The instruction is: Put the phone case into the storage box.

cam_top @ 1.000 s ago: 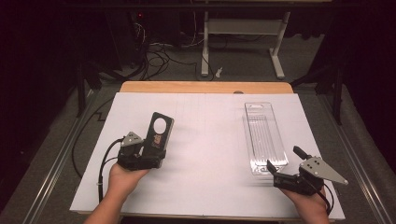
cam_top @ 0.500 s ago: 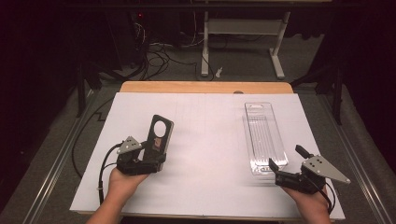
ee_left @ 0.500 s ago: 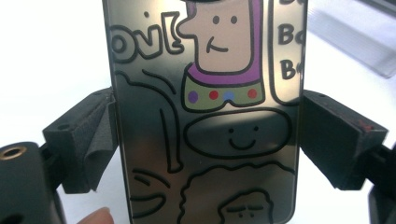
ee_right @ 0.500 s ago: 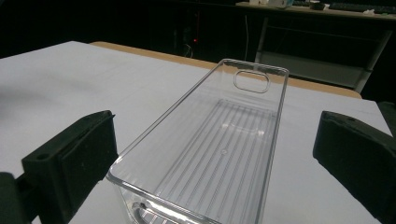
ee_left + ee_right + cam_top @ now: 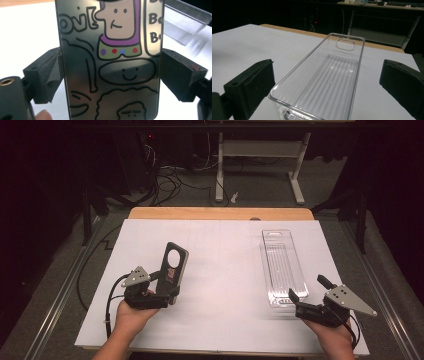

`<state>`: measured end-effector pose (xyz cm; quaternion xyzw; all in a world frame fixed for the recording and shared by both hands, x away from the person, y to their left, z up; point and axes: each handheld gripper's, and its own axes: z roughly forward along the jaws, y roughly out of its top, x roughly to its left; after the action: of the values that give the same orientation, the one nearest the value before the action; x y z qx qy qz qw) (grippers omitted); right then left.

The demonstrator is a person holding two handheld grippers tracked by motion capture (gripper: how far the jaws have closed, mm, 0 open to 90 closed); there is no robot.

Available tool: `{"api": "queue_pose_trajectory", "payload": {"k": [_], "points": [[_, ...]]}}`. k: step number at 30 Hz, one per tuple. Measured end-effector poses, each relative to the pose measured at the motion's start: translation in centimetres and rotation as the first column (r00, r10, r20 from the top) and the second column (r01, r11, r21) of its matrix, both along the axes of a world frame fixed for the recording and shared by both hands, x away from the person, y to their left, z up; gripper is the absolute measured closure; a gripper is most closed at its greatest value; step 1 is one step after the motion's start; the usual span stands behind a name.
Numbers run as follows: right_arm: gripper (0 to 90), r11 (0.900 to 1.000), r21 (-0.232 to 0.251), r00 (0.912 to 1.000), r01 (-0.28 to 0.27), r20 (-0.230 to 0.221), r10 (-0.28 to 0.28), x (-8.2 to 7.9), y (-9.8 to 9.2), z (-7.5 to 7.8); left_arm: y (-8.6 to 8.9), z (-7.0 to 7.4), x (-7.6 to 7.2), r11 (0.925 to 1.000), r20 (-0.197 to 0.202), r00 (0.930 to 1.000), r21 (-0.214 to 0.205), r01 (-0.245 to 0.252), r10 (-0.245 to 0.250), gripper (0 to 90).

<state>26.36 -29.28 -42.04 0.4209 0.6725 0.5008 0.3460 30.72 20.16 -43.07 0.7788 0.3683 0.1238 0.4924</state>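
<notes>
A phone case (image 5: 173, 265) printed with cartoon figures is gripped by its two long edges between the jaws of the left gripper (image 5: 169, 287) and held tilted above the left half of the white table (image 5: 225, 260). Whether its lower end touches the surface cannot be made out. The right gripper (image 5: 307, 292) is seen spread wide, nothing held, just before the near end of a clear plastic tray (image 5: 284, 265).

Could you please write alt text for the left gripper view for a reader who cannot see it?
A phone case printed with cartoon doodles stands gripped between the left gripper's two black jaws. A clear plastic tray lies on the white table behind.
</notes>
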Motion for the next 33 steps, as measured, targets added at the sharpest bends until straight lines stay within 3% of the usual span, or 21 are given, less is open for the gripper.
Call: {"api": "queue_pose_trajectory", "payload": {"k": [3, 12, 20, 33], "points": [[0.2, 1.0000, 0.006, 1.0000, 0.000, 0.004, 0.000, 0.0, 0.0, 0.1, -0.3, 0.1, 0.0, 0.9995, -0.010, 0.9995, 0.004, 0.032, -0.032, 12.7], [0.2, 0.9996, 0.028, 0.9997, 0.005, 0.025, -0.006, 0.2, 0.2, 1.3, -0.2, 0.3, 0.0, 0.9985, 0.004, 0.9987, -0.021, 0.051, -0.051, 12.6], [0.3, 0.9993, 0.036, 0.9996, 0.008, 0.028, -0.009, 1.3, 0.8, 2.5, -0.1, 0.3, 0.2, 0.9941, 0.009, 0.9951, -0.043, 0.099, -0.099, 12.7], [0.3, 0.9992, 0.039, 0.9988, -0.009, 0.048, 0.007, 3.4, 2.9, 3.7, 0.2, 0.5, 0.2, 0.9931, 0.015, 0.9941, -0.045, 0.108, -0.108, 12.7]]}}
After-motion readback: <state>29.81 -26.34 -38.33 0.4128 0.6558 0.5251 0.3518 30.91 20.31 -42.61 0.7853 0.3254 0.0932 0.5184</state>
